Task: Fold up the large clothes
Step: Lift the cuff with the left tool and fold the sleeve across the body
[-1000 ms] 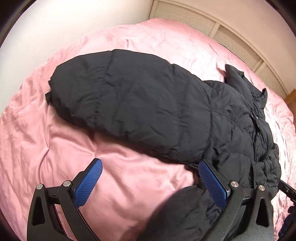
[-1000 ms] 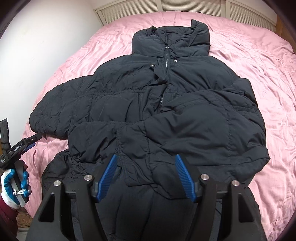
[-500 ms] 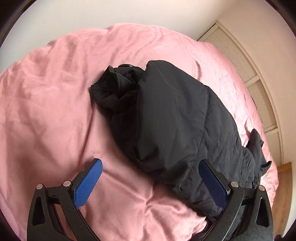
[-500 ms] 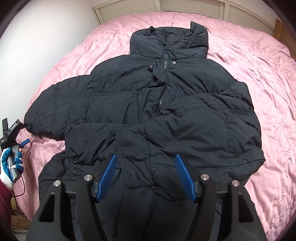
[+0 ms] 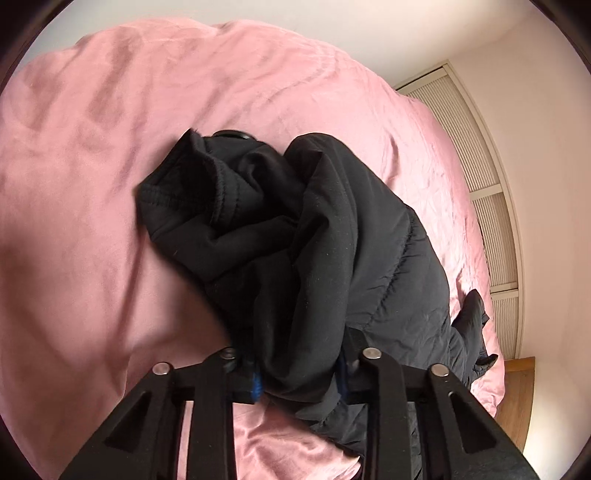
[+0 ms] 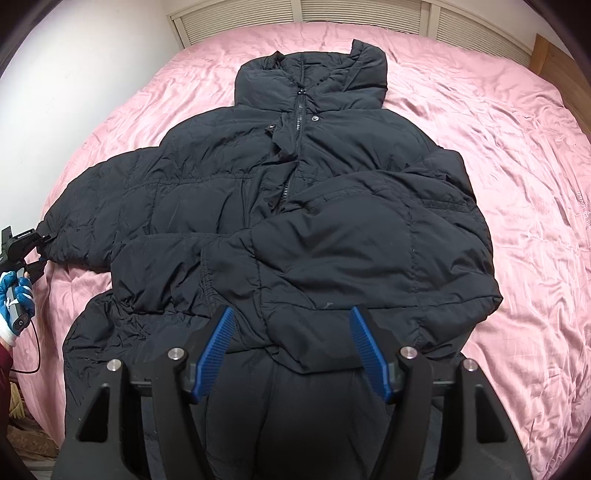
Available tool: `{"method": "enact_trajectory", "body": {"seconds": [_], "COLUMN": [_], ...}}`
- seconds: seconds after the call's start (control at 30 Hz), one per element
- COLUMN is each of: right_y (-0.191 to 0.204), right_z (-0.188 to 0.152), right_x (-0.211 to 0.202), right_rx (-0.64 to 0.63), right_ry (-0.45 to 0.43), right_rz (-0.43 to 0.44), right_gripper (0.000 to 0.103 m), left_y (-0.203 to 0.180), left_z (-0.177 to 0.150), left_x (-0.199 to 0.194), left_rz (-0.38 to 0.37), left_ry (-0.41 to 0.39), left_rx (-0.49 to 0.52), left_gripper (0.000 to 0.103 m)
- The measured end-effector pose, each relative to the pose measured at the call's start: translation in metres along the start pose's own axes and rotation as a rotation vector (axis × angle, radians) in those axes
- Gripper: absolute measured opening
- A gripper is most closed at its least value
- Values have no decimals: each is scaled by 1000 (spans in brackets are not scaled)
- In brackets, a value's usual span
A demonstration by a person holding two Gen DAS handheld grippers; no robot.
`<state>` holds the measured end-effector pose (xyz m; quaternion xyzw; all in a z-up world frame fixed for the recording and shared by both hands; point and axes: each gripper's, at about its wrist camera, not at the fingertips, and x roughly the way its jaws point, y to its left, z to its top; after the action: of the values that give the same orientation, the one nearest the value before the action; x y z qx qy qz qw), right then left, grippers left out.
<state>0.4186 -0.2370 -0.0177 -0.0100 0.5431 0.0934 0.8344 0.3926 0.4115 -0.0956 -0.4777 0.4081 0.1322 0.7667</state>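
A black puffer jacket (image 6: 295, 206) lies front-up on the pink bed (image 6: 517, 129), collar at the far end. Its right sleeve (image 6: 362, 251) is folded across the body. Its left sleeve (image 6: 110, 206) stretches out to the left. My left gripper (image 5: 299, 376) is shut on that sleeve's cuff end (image 5: 258, 236), which bunches up between the fingers; it also shows at the left edge of the right wrist view (image 6: 40, 251). My right gripper (image 6: 291, 347) is open and empty, hovering over the jacket's lower hem.
A white wall (image 6: 74, 55) runs along the bed's left side. Louvred closet doors (image 6: 369, 14) stand behind the bed. A wooden bed frame (image 6: 546, 55) shows at the far right. A gloved hand (image 6: 16, 295) holds the left gripper.
My left gripper moved to the end of the left sleeve and shut on its cuff. My right gripper stayed open and drifted slightly over the hem.
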Motion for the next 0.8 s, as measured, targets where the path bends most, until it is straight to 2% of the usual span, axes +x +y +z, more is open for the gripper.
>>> {"method": "enact_trajectory", "body": {"seconds": [0.07, 0.17, 0.43, 0.63, 0.8], "right_y": [0, -2, -14, -30, -45], "right_z": [-2, -4, -10, -16, -23], "right_x": [0, 0, -1, -4, -7], "right_rx": [-1, -8, 8, 29, 49], "right_ry": [0, 2, -5, -10, -16], "right_rz": [0, -2, 15, 24, 31], "right_gripper": [64, 64, 64, 64, 64], "left_y": [-11, -29, -89, -136, -173], "left_z": [-2, -5, -29, -62, -98], "left_x": [-6, -15, -40, -51, -54], "left_rz": [1, 13, 27, -7, -75], "left_ry": [-19, -48, -109, -125, -101], "left_rx": [39, 121, 347, 490, 594], "left_gripper": [15, 12, 10, 9, 8]}}
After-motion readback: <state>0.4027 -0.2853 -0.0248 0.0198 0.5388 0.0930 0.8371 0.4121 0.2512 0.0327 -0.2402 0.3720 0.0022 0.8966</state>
